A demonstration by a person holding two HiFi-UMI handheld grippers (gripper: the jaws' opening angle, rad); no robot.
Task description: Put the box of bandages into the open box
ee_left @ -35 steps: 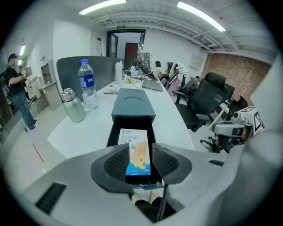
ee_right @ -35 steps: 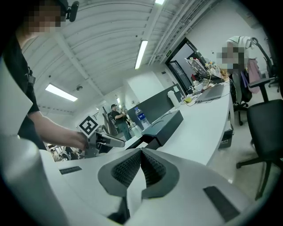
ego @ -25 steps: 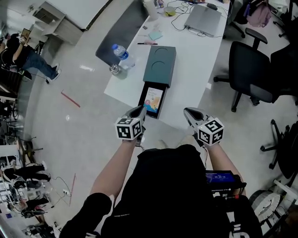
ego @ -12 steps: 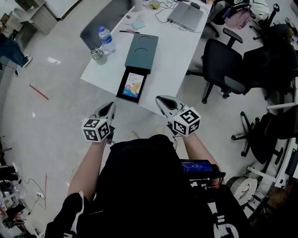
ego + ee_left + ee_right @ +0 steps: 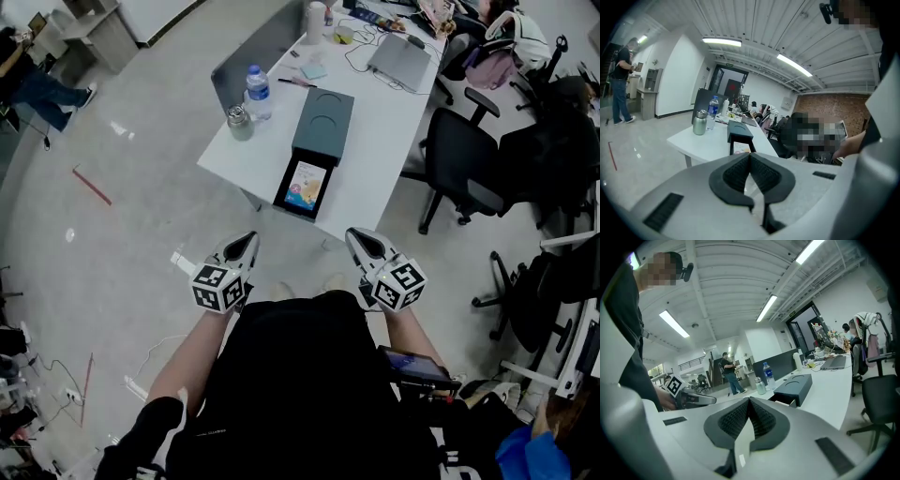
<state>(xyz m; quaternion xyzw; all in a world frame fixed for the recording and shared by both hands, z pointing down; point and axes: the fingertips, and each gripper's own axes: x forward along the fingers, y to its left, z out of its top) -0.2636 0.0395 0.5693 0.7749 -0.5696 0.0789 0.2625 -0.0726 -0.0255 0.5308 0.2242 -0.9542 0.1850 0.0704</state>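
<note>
A dark green box (image 5: 324, 125) lies on the white table (image 5: 375, 159), its drawer pulled out toward me. The colourful box of bandages (image 5: 306, 185) lies flat inside that drawer. My left gripper (image 5: 249, 240) and right gripper (image 5: 357, 238) hang over the floor, short of the table's near edge and well apart from the box. In the left gripper view the left gripper (image 5: 750, 154) has its pads pressed together with nothing between them, and the green box (image 5: 739, 131) stands ahead. The right gripper (image 5: 749, 400) is likewise shut and empty, with the green box (image 5: 794, 386) ahead.
A water bottle (image 5: 257, 92) and a metal flask (image 5: 240, 122) stand at the table's left end. A laptop (image 5: 401, 61) and small clutter lie at the far end. Black office chairs (image 5: 466, 169) stand right of the table. A person (image 5: 37, 84) stands far left.
Both grippers have drawn back from the table's near edge, and the left one no longer sits by the drawer front. The bandage box stays in the drawer.
</note>
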